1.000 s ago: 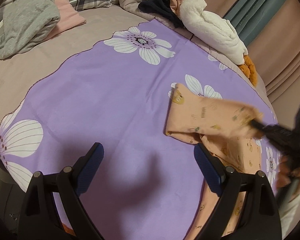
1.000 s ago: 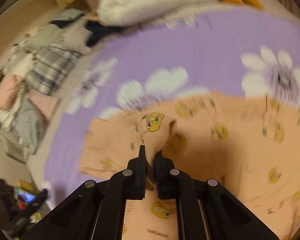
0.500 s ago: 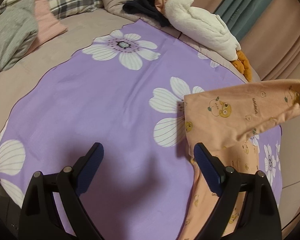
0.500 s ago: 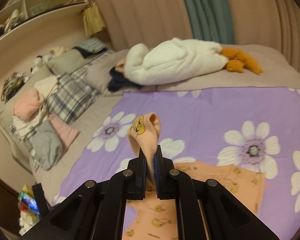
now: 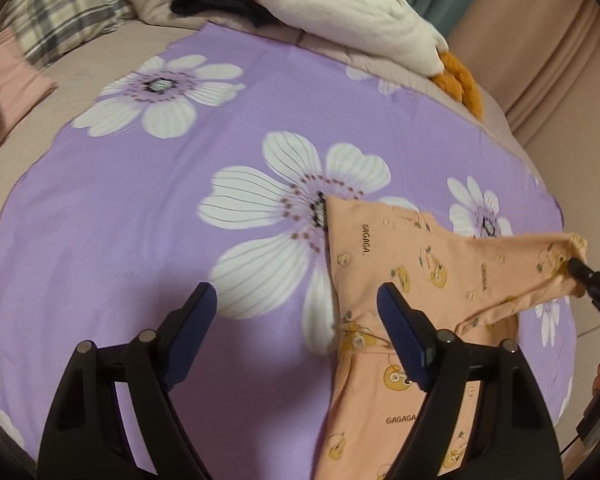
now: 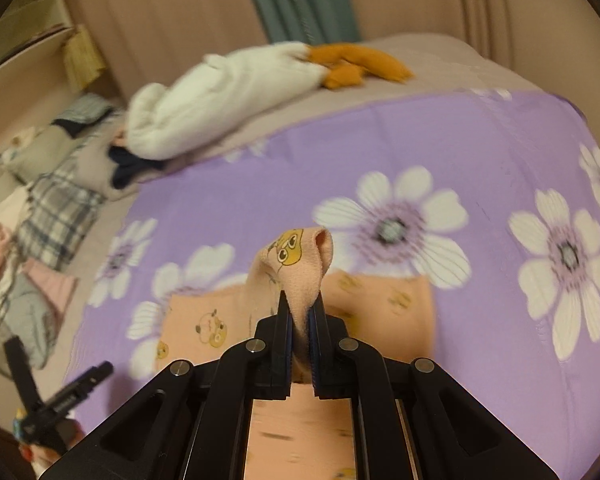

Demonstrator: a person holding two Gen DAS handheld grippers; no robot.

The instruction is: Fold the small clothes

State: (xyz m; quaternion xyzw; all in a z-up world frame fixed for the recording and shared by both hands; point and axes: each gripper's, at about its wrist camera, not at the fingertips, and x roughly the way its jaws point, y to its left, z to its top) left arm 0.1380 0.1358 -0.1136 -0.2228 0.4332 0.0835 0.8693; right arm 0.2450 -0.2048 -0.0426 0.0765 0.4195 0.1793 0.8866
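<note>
Black two-finger left gripper point(image 5: 296, 312), blue pads point(image 5: 400, 332), silver screws, matching black right gripper point(image 6: 300, 320)

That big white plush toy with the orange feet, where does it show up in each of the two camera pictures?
Left wrist view: the white plush toy lies along the top edge, right of centre, beyond the purple flowered sheet.
Right wrist view: it lies upper left of centre, blurred, orange feet pointing right.
Shared landmark: the dark navy garment tucked against the toy's other end.
</note>
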